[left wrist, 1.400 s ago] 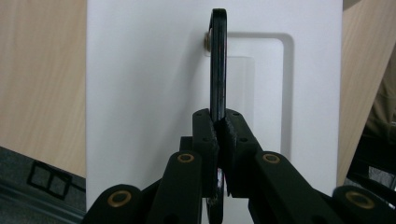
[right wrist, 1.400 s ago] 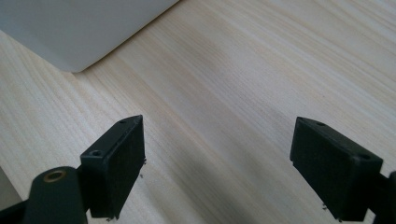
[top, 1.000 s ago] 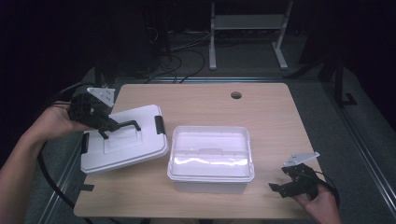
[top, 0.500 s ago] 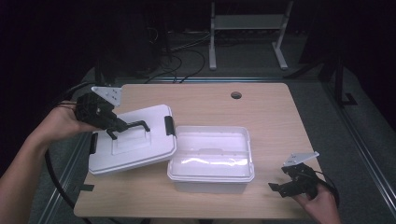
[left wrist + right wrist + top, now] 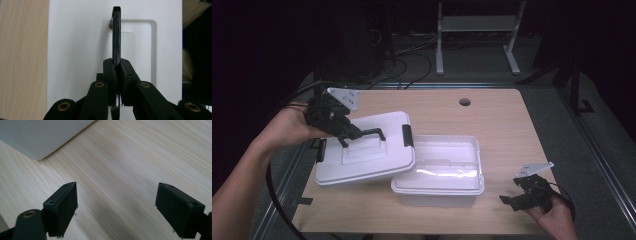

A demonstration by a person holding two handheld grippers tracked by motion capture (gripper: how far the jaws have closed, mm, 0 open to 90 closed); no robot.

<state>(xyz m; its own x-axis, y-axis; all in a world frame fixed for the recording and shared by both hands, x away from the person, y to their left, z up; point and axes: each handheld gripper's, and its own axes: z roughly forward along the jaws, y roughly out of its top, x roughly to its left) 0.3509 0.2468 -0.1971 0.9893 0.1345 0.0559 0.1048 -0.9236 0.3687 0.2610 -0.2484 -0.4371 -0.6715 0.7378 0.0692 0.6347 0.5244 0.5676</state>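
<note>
- Gripping the black handle (image 5: 116, 32) of the white lid (image 5: 364, 150), left gripper (image 5: 343, 131) has its jaws clamped shut on it; seen edge-on between the pads in the left gripper view.
- Lid is tilted, its right edge overlapping the left rim of the open white box (image 5: 439, 186); left part sits over the table (image 5: 507, 125), can't tell if touching.
- Black latches at both lid ends, one (image 5: 407, 135) beside the box, the other (image 5: 319, 150) at the far left.
- Box sits mid-table, slightly toward the near edge, interior looks white and glossy.
- Right gripper (image 5: 518, 200) rests low at the near right corner, well apart from the box; jaws wide apart, nothing between them, just wood grain in the right gripper view.
- Box corner (image 5: 40, 135) shows top left in that view.
</note>
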